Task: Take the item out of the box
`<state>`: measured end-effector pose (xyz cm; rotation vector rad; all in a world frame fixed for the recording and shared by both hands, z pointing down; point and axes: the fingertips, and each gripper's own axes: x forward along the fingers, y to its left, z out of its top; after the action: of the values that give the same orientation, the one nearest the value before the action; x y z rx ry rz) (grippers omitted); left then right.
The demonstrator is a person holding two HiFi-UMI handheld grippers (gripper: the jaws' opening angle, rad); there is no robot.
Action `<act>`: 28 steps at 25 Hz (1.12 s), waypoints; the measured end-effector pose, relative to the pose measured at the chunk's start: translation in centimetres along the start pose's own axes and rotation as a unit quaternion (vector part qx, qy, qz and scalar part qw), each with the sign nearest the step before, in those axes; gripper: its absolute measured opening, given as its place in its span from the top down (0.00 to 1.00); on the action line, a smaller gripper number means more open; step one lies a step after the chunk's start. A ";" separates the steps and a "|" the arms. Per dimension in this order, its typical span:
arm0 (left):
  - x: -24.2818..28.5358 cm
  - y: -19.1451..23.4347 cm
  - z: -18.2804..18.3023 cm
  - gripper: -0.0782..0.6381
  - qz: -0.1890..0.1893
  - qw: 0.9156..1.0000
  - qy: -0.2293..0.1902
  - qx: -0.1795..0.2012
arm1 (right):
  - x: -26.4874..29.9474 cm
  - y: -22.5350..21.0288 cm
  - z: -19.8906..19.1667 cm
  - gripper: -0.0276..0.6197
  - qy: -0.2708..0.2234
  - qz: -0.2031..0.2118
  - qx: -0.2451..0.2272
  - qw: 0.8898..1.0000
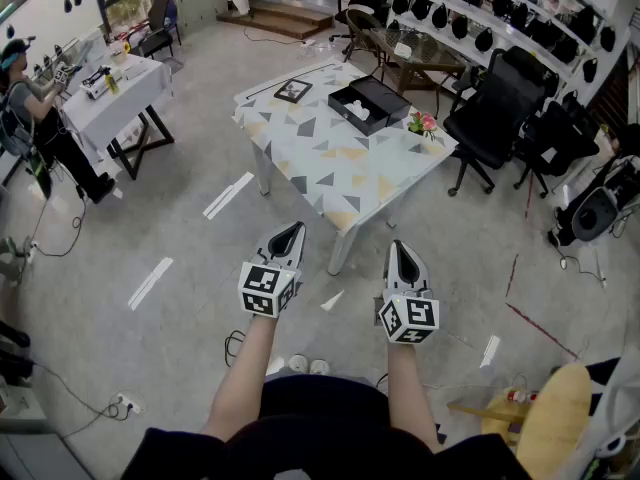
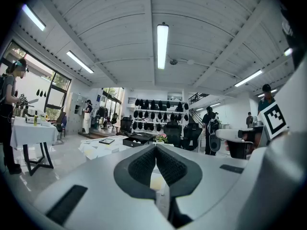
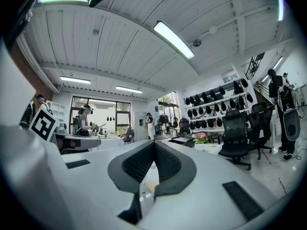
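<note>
A black open box [image 1: 370, 102] with a white item [image 1: 355, 110] inside sits at the far side of a table [image 1: 330, 163] with a triangle-patterned top. The same box [image 2: 139, 139] shows small in the left gripper view and the box [image 3: 183, 140] far off in the right gripper view. My left gripper [image 1: 290, 233] and right gripper [image 1: 404, 251] hang in the air short of the table's near corner, well away from the box. Both are shut with nothing between their jaws, tips touching in the left gripper [image 2: 156, 146] and the right gripper [image 3: 154, 143].
A black picture frame [image 1: 293, 91] lies at the table's far left and a small pot of pink flowers [image 1: 423, 123] at its right edge. Black office chairs [image 1: 492, 118] stand right of the table. A person [image 1: 30, 118] works at a white table [image 1: 115, 93] at far left.
</note>
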<state>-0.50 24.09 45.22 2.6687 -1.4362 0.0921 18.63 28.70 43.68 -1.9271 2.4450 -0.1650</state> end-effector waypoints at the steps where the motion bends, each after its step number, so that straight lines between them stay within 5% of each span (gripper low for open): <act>1: 0.1 0.2 0.0 0.86 0.000 1.000 0.001 0.001 | 0.2 0.1 0.0 0.96 0.000 0.000 -0.001 1.000; 28: 0.5 2.4 -0.9 0.86 0.002 1.000 0.014 -0.005 | 2.3 1.0 -0.7 0.95 0.002 0.003 0.026 1.000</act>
<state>-2.23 22.50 46.33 2.6455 -1.4303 0.1222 17.07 26.77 44.41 -1.9012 2.4237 -0.2306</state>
